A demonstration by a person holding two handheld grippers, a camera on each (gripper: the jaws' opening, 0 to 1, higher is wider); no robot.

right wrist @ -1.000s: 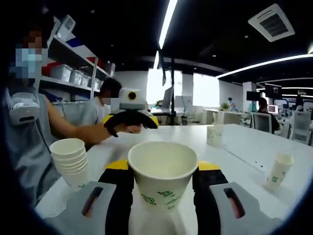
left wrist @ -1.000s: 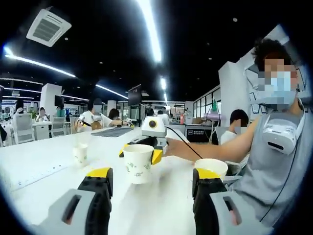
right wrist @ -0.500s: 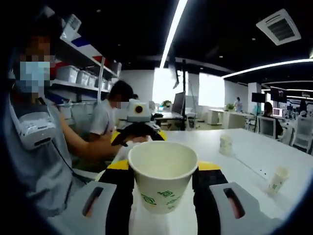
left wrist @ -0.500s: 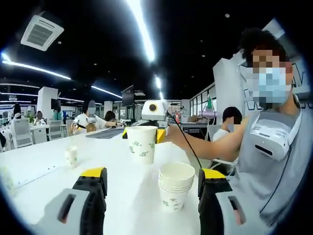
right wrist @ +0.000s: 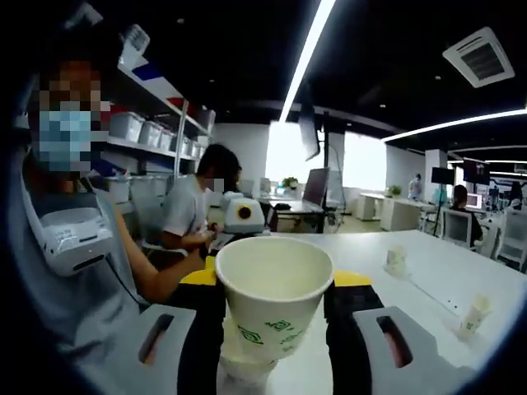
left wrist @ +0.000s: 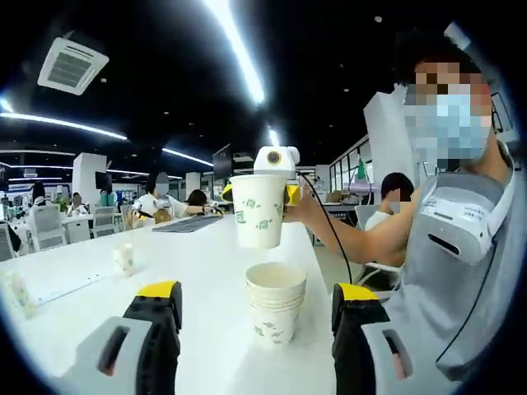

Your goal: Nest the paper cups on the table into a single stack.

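Observation:
A stack of nested white paper cups (left wrist: 274, 313) with green print stands on the white table (left wrist: 82, 321), between the open jaws of my left gripper (left wrist: 257, 295). Neither jaw touches the stack. Directly above the stack hangs a single paper cup (left wrist: 258, 212), upright, with my right gripper (left wrist: 258, 196) shut on it. A clear gap separates its base from the stack's rim. In the right gripper view the held cup (right wrist: 274, 276) sits between the jaws of my right gripper (right wrist: 274, 288), and the stack's rim (right wrist: 245, 362) peeks out below it.
Two loose paper cups (left wrist: 123, 257) (left wrist: 18, 288) stand further left on the table, seen in the right gripper view as small cups (right wrist: 397, 262) (right wrist: 476, 314). The person's torso (left wrist: 461, 271) is close by the table edge. Other people sit at distant desks.
My right gripper has carried its cup up and over the stack. The left gripper has closed in, so the stack now stands between its jaws.

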